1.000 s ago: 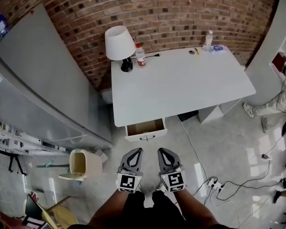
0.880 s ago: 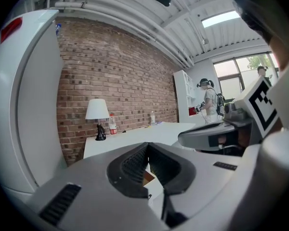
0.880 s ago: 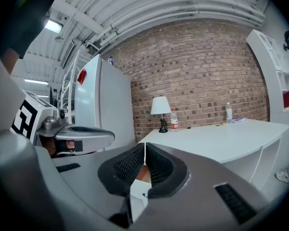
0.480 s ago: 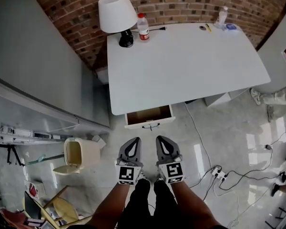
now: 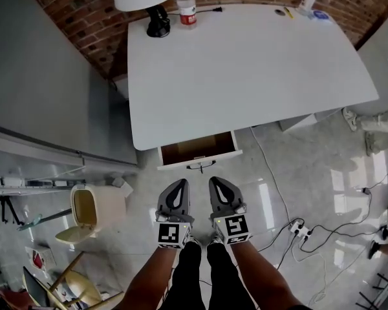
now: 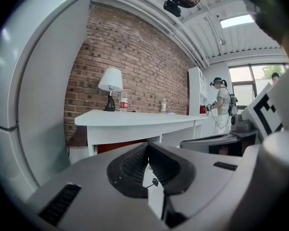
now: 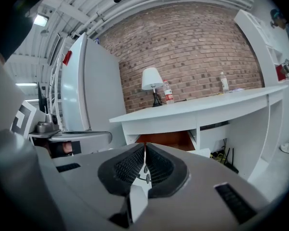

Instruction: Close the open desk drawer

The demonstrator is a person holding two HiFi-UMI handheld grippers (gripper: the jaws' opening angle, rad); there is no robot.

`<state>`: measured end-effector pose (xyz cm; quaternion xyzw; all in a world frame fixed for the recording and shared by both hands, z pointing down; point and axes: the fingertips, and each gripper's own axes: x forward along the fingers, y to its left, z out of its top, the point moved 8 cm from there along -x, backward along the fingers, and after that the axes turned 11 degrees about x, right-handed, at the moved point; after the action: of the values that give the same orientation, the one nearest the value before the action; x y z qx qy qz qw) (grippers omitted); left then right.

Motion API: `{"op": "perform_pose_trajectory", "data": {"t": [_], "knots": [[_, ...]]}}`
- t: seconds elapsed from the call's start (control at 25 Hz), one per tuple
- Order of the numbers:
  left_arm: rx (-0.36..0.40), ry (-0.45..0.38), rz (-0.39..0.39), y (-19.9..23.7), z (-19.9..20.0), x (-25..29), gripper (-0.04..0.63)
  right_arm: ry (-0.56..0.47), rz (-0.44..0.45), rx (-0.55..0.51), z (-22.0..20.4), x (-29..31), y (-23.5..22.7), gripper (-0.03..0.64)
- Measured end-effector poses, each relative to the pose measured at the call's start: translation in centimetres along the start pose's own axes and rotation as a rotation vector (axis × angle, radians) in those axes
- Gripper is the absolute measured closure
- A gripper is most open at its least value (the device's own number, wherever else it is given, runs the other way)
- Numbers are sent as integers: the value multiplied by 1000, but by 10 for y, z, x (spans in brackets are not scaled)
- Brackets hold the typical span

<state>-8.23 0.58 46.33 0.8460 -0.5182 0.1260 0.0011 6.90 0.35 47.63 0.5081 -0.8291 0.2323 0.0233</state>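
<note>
Grey left gripper (image 5: 177,187) and right gripper (image 5: 217,186) nearest, side by side, jaws of both pressed together on nothing. Just beyond, open drawer (image 5: 199,149) jutting from under the white worktop (image 5: 246,63), handle (image 5: 200,166) facing them. Approach step, seemingly; next, closed tips against the drawer front, then a straight push.

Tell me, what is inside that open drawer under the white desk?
The pulled-out part of the drawer shows only bare brown wood, nothing lying in it. Its back runs under the desk top, so that part is hidden.
</note>
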Motion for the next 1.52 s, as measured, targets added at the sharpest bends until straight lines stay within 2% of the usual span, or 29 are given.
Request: {"op": "perform_pose_trajectory", "data": {"t": [0.16, 0.32, 0.68, 0.8, 0.88, 1.08, 1.4, 1.52], "knots": [[10, -9, -21, -4, -23, 10, 588, 4, -3, -3, -25, 17, -15, 588], [-19, -5, -1, -4, -44, 17, 588, 9, -7, 27, -47, 28, -21, 588], [-19, 21, -21, -4, -80, 18, 588, 58, -6, 245, -80, 51, -40, 584], [-24, 27, -27, -7, -87, 18, 588, 76, -7, 369, -90, 55, -48, 550], [-30, 34, -34, -10, -90, 19, 588, 79, -8, 499, -98, 57, -55, 522], [-20, 28, -39, -5, -91, 26, 588, 32, -17, 833, -110, 67, -71, 502], [-4, 24, -47, 0, -93, 33, 588, -34, 58, 1122, -118, 83, -83, 482], [13, 26, -50, 0, -96, 32, 588, -27, 88, 1172, -123, 88, -84, 482]]}}
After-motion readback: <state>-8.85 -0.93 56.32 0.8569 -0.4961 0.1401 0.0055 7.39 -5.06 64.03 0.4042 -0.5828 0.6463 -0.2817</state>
